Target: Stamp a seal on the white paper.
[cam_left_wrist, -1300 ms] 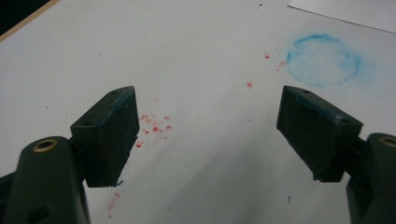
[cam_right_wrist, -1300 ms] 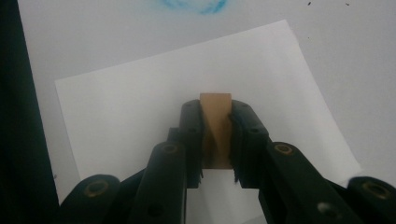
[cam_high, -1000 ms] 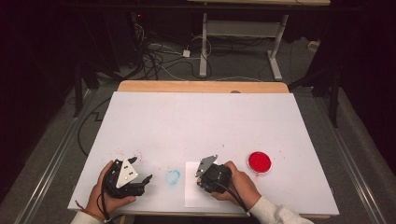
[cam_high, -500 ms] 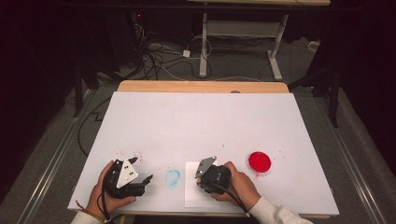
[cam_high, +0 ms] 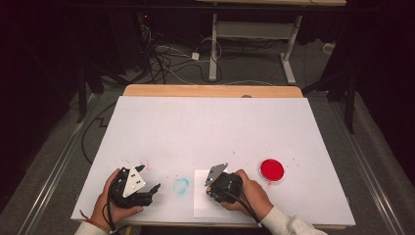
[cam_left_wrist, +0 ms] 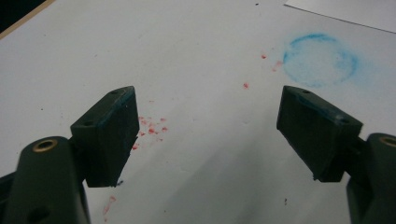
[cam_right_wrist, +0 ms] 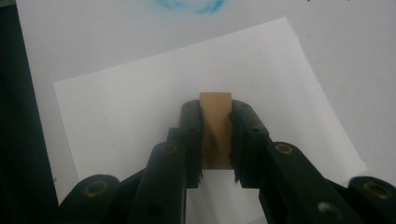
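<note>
A small tan wooden block (cam_right_wrist: 215, 128) sits low in the middle of the right gripper view, pinched between the two black jaws of your right gripper (cam_right_wrist: 216, 140), which are closed tight on its sides. Beneath it lies a white sheet of paper (cam_right_wrist: 140, 107), seen in the lower middle of the high view. Just left of the paper is a blue ring-shaped smudge (cam_high: 181, 185) on the white table (cam_high: 210, 127). At the lower left, your left gripper (cam_left_wrist: 208, 133) rests with its jaws spread wide and nothing between them, over red specks (cam_left_wrist: 152, 128). A red round dish (cam_high: 271, 170) sits to the right.
</note>
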### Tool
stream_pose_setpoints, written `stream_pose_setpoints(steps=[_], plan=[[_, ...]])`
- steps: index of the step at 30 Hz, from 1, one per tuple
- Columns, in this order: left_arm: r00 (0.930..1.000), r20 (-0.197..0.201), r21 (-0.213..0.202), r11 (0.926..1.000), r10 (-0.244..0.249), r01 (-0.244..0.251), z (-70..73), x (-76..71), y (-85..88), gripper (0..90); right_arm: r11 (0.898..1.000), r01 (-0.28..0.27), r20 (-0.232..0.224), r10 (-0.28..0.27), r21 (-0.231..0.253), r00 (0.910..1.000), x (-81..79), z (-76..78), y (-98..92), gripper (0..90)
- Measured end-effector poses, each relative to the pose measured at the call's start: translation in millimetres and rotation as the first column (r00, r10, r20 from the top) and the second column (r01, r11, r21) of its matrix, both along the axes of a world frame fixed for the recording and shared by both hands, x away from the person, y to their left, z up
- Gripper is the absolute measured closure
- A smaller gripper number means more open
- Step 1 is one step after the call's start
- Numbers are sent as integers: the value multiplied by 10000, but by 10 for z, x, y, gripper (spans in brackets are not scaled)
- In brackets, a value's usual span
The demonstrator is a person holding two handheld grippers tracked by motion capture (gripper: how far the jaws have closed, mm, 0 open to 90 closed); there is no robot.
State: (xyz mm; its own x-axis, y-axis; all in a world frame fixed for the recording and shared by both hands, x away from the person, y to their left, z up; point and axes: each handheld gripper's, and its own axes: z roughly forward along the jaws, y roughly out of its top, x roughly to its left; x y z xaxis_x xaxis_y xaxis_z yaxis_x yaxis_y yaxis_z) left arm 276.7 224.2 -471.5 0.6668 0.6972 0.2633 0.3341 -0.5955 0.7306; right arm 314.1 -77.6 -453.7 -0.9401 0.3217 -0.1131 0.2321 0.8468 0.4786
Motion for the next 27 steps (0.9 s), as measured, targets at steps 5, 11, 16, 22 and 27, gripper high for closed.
stream_pose_setpoints(steps=[5, 11, 16, 22, 27], plan=[[10000, 11, -78, 10000, 32, -32, 5, 3, 18, 206, 9998, -130, 43, 129, 171, 9999, -9, 70, -29, 763], [10000, 1, -41, 10000, 15, -15, -3, 6, 15, 206, 9945, 26, 581, -88, 1051, 9983, -58, 374, -141, 763], [10000, 21, -68, 10000, 8, -8, 7, 4, 15, 206, 9904, 94, 724, -195, 1376, 9972, -75, 477, -245, 762], [10000, -1, -102, 9999, 8, -8, 1, 9, 31, 206, 9865, 234, 883, -381, 1623, 9954, -64, 596, -387, 762], [10000, -41, -179, 9998, 52, -53, -6, 16, 50, 206, 9816, 263, 980, -455, 1889, 9942, -43, 682, -456, 762]])
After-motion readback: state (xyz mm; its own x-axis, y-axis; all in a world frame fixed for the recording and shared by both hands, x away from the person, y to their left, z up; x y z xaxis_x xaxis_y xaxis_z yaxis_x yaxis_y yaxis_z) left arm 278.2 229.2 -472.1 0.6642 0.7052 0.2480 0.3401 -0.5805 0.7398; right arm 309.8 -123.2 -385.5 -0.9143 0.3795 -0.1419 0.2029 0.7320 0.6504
